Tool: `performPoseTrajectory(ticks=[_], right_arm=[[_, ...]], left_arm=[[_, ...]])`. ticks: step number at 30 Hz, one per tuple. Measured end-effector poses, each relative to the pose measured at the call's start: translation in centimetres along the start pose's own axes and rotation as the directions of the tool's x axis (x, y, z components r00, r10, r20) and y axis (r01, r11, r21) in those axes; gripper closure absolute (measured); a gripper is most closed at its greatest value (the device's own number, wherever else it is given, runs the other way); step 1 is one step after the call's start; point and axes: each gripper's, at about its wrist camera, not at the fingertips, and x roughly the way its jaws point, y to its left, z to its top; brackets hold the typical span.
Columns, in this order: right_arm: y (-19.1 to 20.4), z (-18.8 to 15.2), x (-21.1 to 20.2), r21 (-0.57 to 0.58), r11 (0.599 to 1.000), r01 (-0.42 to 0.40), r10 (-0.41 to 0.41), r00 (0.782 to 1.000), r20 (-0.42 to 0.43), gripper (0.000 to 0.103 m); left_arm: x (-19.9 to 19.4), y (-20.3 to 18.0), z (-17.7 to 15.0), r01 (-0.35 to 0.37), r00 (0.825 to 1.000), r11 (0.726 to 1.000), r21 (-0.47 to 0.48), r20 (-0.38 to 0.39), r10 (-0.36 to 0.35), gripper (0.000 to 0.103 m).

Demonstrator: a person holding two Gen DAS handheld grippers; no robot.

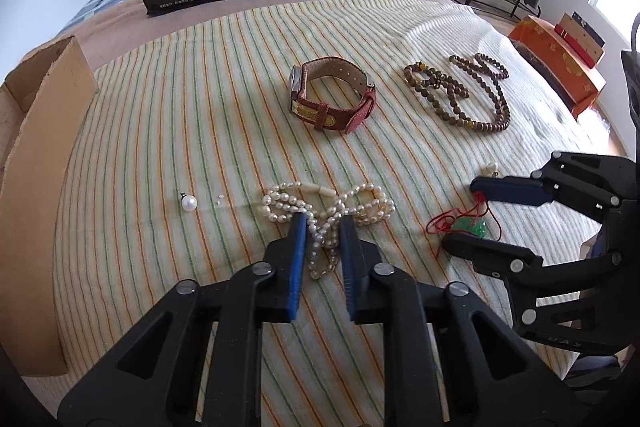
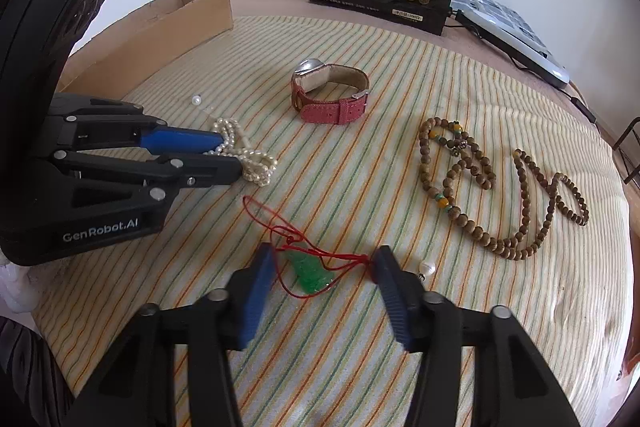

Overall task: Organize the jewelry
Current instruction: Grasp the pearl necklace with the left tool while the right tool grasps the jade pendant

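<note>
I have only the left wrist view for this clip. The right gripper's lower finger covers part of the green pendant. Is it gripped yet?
Observer: No. The right wrist view shows the green pendant lying flat on the striped cloth between the right gripper's open jaws, with a gap to each pad.
Operator: What is the white thing behind its upper finger?
Observer: It is a loose pearl with a small metal cap, lying just outside that finger.
Operator: How does my own gripper look from the side?
Observer: The left gripper has its fingertips low at the pearl strand, with beads between the open jaws.
</note>
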Motion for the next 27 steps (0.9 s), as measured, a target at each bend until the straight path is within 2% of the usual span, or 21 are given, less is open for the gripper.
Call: performPoseTrajectory(ticks=[2,4,6,15,27], right_arm=[[0.1,0.1,-0.1,-0.001,1.0,-0.003,0.003,1.0,0.003,0.069],[0.1,0.1,-0.1,0.002,1.0,-0.014,0.014,1.0,0.005,0.082],[0.0,0.1,-0.1,0.008,1.0,-0.019,0.019,1.0,0.006,0.089],[-0.3,-0.3,-1.3,0.052,0.998,-0.042,0.041,0.999,0.023,0.091],[-0.8,-0.2,-5.5,0.085,0.996,-0.025,0.018,0.997,0.077,0.091]], left_arm=[[0.0,-0.1,-0.1,0.009,1.0,1.0,0.001,0.003,-0.009,0.096],[-0.1,-0.4,-0.2,0.0,1.0,1.0,0.011,0.008,0.0,0.098],[-0.3,-0.6,-0.2,0.001,1.0,1.0,0.014,0.01,-0.001,0.098],[-3.3,0.0,-0.1,0.02,0.998,1.0,-0.023,0.054,-0.018,0.098],[-8.8,1.3,-0.1,0.026,0.99,0.998,-0.061,0.141,-0.017,0.098]])
